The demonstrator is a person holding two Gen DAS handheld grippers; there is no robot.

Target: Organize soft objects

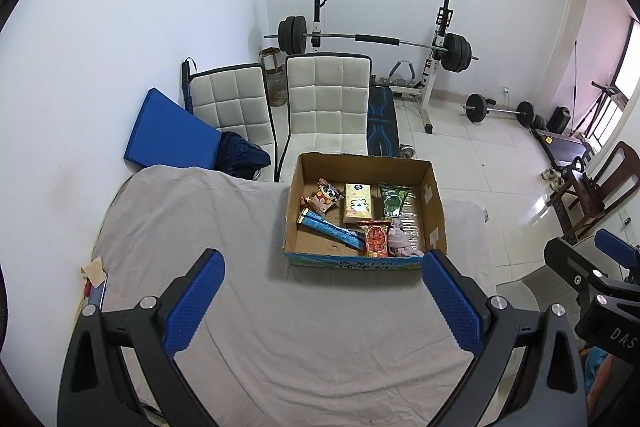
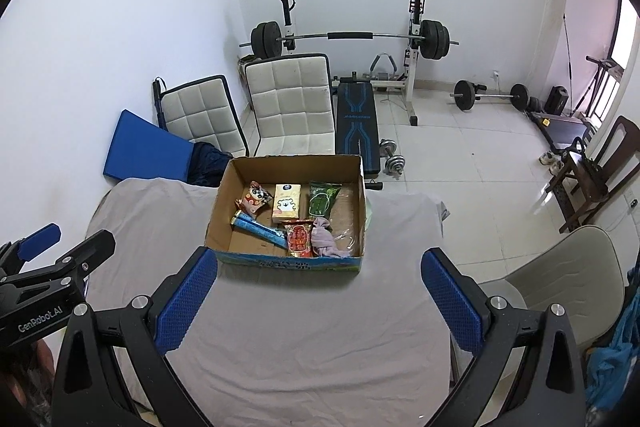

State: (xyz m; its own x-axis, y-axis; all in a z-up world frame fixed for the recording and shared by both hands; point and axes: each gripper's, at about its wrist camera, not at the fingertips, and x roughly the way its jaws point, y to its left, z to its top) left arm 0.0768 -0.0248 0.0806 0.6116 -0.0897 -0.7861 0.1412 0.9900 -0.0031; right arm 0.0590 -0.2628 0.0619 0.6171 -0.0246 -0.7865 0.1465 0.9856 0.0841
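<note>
A cardboard box (image 1: 434, 203) sits at the far edge of the cloth-covered counter (image 1: 200, 227), holding a pink cloth (image 1: 402, 241), a red snack bag (image 1: 376, 237), a green packet (image 1: 394, 199), a yellow tissue pack (image 1: 357, 203) and a blue tube (image 1: 332, 229). Both hand-held grippers hover above the near edge, short of the box, jaws spread wide and empty: the left hand-held gripper (image 1: 322, 297) toward the left, the right hand-held gripper (image 2: 318, 297) beside it.

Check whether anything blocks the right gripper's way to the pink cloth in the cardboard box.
Only the box's near wall stands between the open right gripper and the pink cloth, which lies just behind it beside the red packet. The grey sheet in between is bare, so reaching in from above looks unobstructed.
</note>
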